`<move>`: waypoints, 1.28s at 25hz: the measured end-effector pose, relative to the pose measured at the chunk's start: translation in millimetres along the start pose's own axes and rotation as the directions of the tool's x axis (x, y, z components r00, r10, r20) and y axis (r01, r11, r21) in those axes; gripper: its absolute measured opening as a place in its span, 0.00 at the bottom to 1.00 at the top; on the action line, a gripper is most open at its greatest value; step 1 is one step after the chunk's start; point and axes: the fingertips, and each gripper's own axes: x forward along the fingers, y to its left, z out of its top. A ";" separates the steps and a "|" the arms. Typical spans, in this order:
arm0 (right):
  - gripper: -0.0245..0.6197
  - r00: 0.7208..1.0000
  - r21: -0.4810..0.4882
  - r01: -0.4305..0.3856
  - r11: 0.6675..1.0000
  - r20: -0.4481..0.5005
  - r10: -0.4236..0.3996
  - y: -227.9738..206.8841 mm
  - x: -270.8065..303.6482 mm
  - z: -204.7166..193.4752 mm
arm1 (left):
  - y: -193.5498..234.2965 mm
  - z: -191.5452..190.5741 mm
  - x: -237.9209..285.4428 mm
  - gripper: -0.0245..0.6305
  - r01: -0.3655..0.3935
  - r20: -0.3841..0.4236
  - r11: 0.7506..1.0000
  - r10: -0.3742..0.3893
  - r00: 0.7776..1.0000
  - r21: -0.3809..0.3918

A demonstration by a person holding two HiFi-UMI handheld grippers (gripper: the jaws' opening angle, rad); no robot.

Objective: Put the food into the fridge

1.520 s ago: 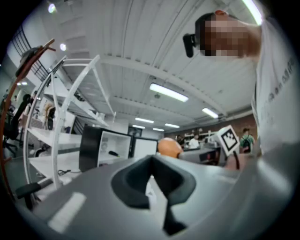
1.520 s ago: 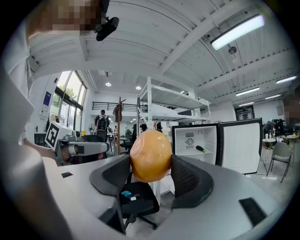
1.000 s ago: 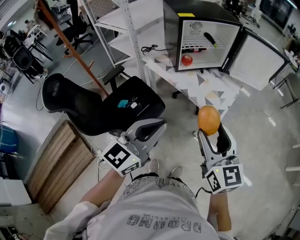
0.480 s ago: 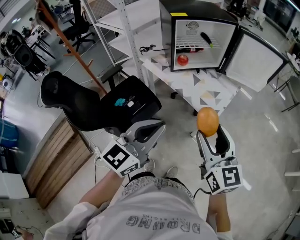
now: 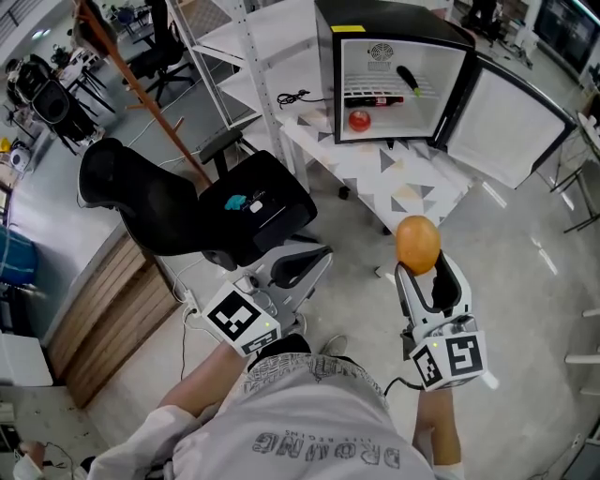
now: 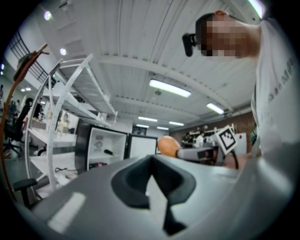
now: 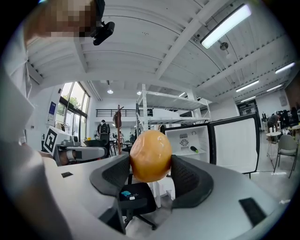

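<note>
Fridge [image 5: 386, 58] open on patterned table [image 5: 373, 165] beside shelving [image 5: 246, 45]

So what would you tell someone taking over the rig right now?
Right hand-held gripper: shut on the orange, held up in front of the person.
Left hand-held gripper: shut, empty.
Fridge: on the white table ahead, door open. A red fruit, a bottle and a dark item are already inside.
Left to do: carry the orange past the chair to the fridge and set it inside, probably on free shelf space.
</note>
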 end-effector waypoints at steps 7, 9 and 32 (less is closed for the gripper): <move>0.46 1.000 0.001 -0.021 1.000 0.000 0.021 -9.0 7.4 1.0 | 5.7 -2.0 9.4 0.05 -0.018 -0.001 1.000 0.018 1.000 -0.001; 0.46 1.000 -0.001 -0.025 1.000 -0.003 0.025 -12.3 11.8 1.1 | 9.6 -2.8 12.8 0.05 -0.022 -0.002 1.000 0.022 1.000 -0.004; 0.46 0.999 -0.009 -0.019 1.000 -0.045 0.018 -56.1 127.9 -11.2 | 120.1 -20.0 72.8 0.05 -0.016 -0.016 0.999 0.015 1.000 -0.045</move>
